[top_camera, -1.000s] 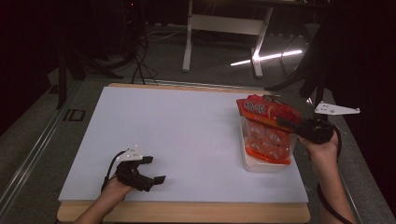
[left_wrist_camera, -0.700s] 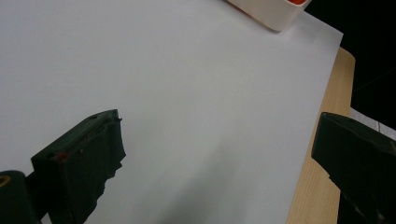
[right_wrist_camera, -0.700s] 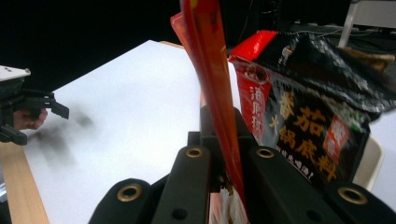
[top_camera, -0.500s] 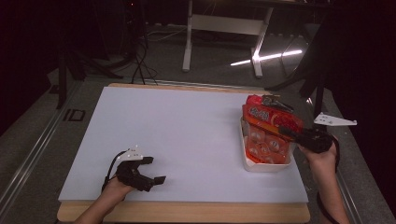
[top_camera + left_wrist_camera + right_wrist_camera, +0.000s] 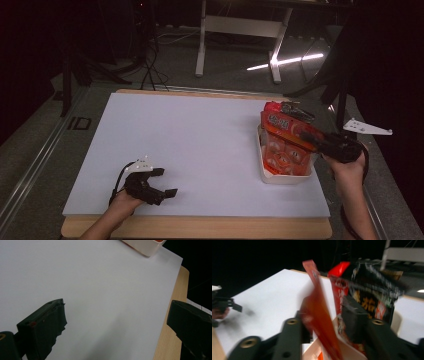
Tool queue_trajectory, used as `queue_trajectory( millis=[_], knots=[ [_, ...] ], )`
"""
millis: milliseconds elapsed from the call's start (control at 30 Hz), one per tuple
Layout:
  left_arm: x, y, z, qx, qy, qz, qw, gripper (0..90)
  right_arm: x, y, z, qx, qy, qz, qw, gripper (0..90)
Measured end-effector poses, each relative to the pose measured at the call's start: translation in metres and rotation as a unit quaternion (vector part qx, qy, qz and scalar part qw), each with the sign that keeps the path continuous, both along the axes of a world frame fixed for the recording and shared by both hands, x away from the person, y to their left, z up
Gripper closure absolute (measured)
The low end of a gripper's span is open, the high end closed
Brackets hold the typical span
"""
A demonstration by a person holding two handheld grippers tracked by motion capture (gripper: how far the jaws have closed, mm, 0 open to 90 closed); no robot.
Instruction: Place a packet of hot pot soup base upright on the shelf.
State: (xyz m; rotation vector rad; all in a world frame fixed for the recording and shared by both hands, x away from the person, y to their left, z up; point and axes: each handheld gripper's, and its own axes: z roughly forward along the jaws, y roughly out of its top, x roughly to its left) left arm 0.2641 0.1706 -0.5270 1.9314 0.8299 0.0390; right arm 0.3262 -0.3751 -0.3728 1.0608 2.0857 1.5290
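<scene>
A white tray [image 5: 286, 179] holding several red snack packets [image 5: 282, 157] sits at the right side of the white table sheet [image 5: 200, 145]. My right gripper [image 5: 315, 139] hovers over the tray, shut on a red packet [image 5: 285, 125] that slants up to the far left. In the right gripper view this packet [image 5: 319, 315] stands edge-on and blurred between the jaws of the right gripper [image 5: 324, 312]. A black-and-red packet [image 5: 374, 292] lies just behind it. My left gripper [image 5: 167, 182] rests near the front left, open and holding nothing [image 5: 117, 315].
The tray's corner [image 5: 147, 245] shows far off in the left gripper view. The table's wooden edge [image 5: 200, 227] runs along the front. Metal desk legs [image 5: 202, 45] and cables [image 5: 150, 65] stand on the floor beyond the table.
My right hand has dropped slightly toward the near right, and the held red packet has tilted with it above the tray. The left gripper has stayed put.
</scene>
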Motion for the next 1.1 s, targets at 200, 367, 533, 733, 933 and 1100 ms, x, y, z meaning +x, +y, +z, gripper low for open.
queue_trajectory(
  millis=[200, 367, 533, 733, 933, 1100],
  knots=[
    [0.000, 0.000, 0.000, 0.002, -0.002, 0.000, 1.0000, 2.4, -0.013, 0.014, 0.034, 0.016, -0.044, 0.016, 0.9987, 37.1],
    [-0.001, 0.002, 0.000, 0.000, -0.001, 0.001, 1.0000, 2.4, -0.025, 0.033, 0.054, 0.001, -0.074, 0.021, 0.9970, 29.4],
    [-0.002, 0.003, 0.000, 0.001, -0.001, 0.002, 1.0000, 2.4, -0.033, 0.049, 0.061, 0.004, -0.084, 0.042, 0.9956, 25.9],
    [-0.002, 0.003, 0.000, 0.000, -0.004, 0.003, 1.0000, 2.4, -0.036, 0.074, 0.050, 0.002, -0.074, 0.076, 0.9944, 17.8],
    [-0.003, 0.003, 0.000, -0.002, -0.005, 0.002, 1.0000, 2.4, -0.035, 0.088, 0.028, 0.015, -0.054, 0.104, 0.9930, 13.8],
    [-0.003, 0.003, 0.000, -0.002, -0.004, 0.002, 1.0000, 2.4, -0.035, 0.096, 0.006, 0.025, -0.033, 0.118, 0.9922, 13.7]
  ],
)
